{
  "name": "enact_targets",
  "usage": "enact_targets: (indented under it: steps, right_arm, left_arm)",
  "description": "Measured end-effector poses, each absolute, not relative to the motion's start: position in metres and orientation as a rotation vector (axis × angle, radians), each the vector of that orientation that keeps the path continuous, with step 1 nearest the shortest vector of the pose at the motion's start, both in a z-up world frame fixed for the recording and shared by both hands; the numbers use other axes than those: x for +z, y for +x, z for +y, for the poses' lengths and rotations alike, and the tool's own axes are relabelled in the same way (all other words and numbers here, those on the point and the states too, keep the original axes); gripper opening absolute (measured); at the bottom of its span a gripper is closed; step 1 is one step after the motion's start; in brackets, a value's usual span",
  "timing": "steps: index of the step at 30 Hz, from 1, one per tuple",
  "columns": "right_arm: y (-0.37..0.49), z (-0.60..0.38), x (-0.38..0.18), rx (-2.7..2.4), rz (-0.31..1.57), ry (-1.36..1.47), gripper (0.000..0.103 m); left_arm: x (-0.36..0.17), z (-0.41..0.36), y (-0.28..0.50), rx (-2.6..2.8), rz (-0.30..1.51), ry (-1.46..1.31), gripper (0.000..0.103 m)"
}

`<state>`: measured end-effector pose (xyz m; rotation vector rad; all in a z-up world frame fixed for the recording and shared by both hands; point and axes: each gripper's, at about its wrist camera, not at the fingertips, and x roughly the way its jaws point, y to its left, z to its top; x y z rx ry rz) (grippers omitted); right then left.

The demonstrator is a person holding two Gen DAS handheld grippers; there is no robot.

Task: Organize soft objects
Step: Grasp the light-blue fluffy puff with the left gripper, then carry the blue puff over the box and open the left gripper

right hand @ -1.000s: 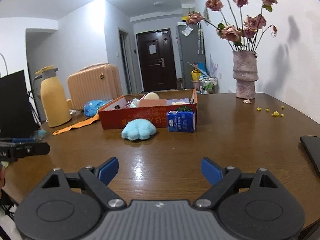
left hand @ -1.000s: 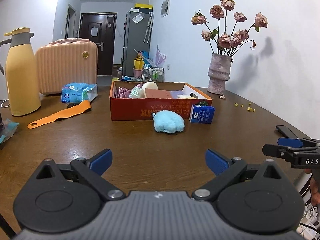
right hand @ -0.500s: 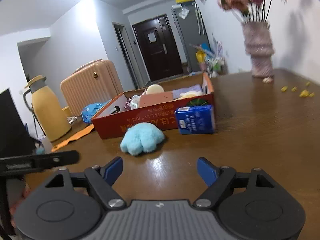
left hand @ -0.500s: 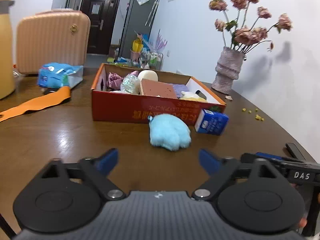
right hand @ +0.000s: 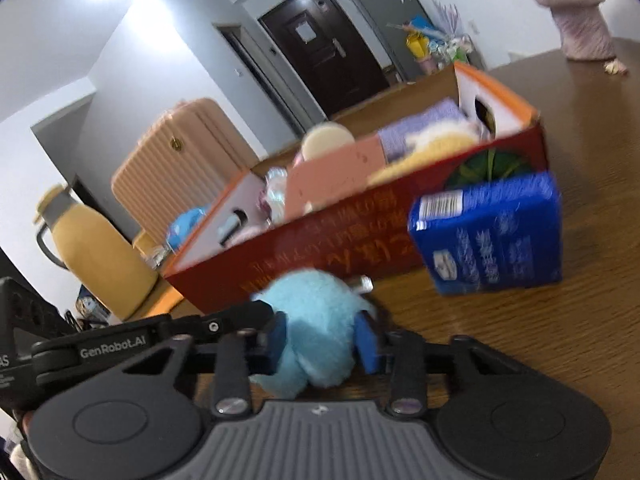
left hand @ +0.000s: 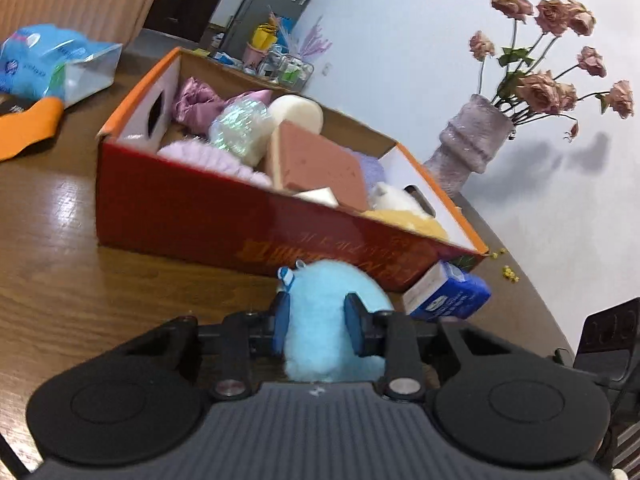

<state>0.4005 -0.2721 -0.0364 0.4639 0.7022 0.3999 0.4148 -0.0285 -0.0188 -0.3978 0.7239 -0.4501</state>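
Note:
A fluffy light-blue plush paw (left hand: 324, 288) lies on the wooden table just in front of the red cardboard box (left hand: 180, 208). My left gripper (left hand: 317, 320) has its blue pads pressed into the plush's sides, jaws closing. In the right wrist view the same plush (right hand: 316, 300) sits between the blue pads of my right gripper (right hand: 322, 338), whose jaws are also closing and squeezing it. The left gripper's black body (right hand: 112, 346) reaches in from the left beside it. The box (right hand: 320, 248) holds several soft items: pink sponge, purple cloth, yellow plush.
A blue tissue pack (right hand: 488, 232) stands right of the plush against the box. A vase of dried roses (left hand: 468, 148) is at the far right. A pink suitcase (right hand: 180, 160), yellow jug (right hand: 96, 248), blue bag (left hand: 48, 60) and orange strip (left hand: 24, 128) sit left.
Both grippers have moved forward and down to the blue plush, rolled sideways, and their jaws have gone from wide apart to pressing on it.

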Motion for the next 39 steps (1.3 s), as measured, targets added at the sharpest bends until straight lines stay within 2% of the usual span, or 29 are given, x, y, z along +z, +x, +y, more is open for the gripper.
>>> enact_targets:
  steps: [24,28,35,39]
  right_arm:
    - [0.402,-0.286,-0.045,0.455,0.681,0.508,0.025]
    - [0.366,-0.274,-0.038,0.423,0.68,0.443,0.024]
    - [0.218,-0.259,-0.021,0.423,0.625,0.347,0.024]
    - [0.193,-0.256,-0.014,0.432,0.606,0.34,0.024]
  left_arm:
    - [-0.026,-0.025,0.409,-0.44,0.705,-0.464,0.028]
    - [-0.018,-0.031,0.359,-0.392,0.708,-0.454,0.027]
    - [-0.008,-0.018,0.216,-0.431,0.669,-0.479,0.027]
    - [0.009,-0.023,0.196,-0.431,0.617,-0.415,0.027]
